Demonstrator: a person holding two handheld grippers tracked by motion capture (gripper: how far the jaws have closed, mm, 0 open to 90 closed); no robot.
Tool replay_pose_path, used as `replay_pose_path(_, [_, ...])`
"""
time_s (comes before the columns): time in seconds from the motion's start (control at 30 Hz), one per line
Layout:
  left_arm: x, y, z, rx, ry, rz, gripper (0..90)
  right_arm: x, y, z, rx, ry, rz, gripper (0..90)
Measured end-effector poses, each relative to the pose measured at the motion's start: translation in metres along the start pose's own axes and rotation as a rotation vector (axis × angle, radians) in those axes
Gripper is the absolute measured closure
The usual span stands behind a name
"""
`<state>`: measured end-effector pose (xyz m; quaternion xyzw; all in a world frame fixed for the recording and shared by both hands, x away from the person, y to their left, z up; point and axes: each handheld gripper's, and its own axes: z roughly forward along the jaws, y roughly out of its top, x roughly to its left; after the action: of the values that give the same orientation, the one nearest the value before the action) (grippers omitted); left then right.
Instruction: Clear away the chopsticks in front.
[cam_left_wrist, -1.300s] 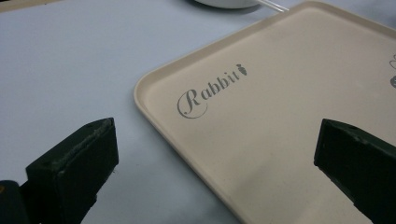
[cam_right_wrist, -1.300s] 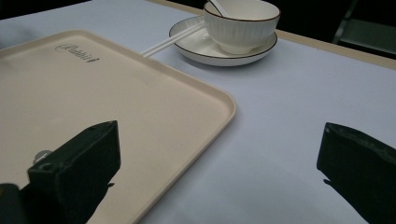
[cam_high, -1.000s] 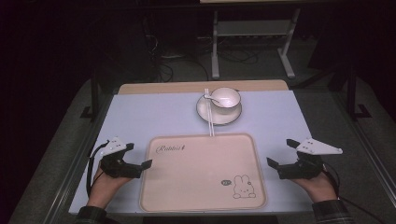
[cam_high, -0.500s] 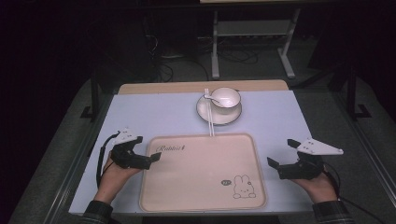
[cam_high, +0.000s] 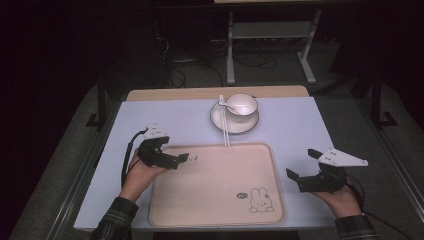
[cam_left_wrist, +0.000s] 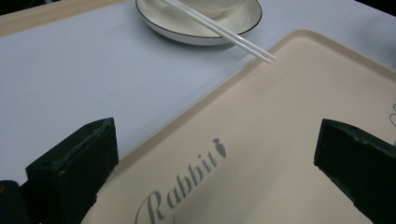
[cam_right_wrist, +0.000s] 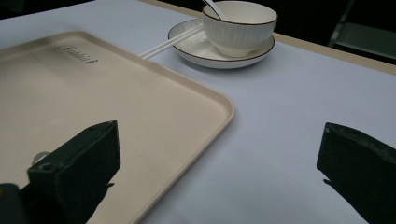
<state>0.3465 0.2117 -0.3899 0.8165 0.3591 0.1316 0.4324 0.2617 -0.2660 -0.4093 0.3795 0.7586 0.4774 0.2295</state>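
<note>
A beige tray (cam_high: 215, 192) printed with "Rabbit" and a bunny lies at the near middle of the pale table. Behind it a white plate (cam_high: 222, 120) carries a white bowl (cam_high: 241, 106) with a spoon (cam_high: 226, 103) in it. White chopsticks (cam_high: 225, 131) rest on the plate and reach to the tray's far rim. My left gripper (cam_high: 180, 160) hovers open over the tray's far left corner; its own view has the tray (cam_left_wrist: 280, 116) between the jaws and the chopsticks (cam_left_wrist: 224, 35) ahead. My right gripper (cam_high: 302, 164) is open beside the tray's right edge, holding nothing.
The table (cam_high: 295, 125) has a wooden strip along its far edge. Beyond it, on the dark floor, stand a metal frame (cam_high: 270, 45) and loose cables. In the right gripper view the tray (cam_right_wrist: 93, 93) lies left, the bowl (cam_right_wrist: 240, 25) ahead.
My left gripper has moved right and slightly forward, from beside the tray to over its far left corner. The right gripper has stayed where it was.
</note>
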Motion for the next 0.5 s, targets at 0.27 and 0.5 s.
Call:
replay_pose_path(0.27, [0.001,0.027,0.026,0.016,-0.021,0.008,0.0,0.0,0.0,0.001,0.002,-0.001,-0.009,0.0])
replay_pose_path(0.5, [0.001,0.051,0.049,0.036,-0.032,0.002,0.0,0.0,0.0,0.0,0.001,-0.004,-0.007,0.0])
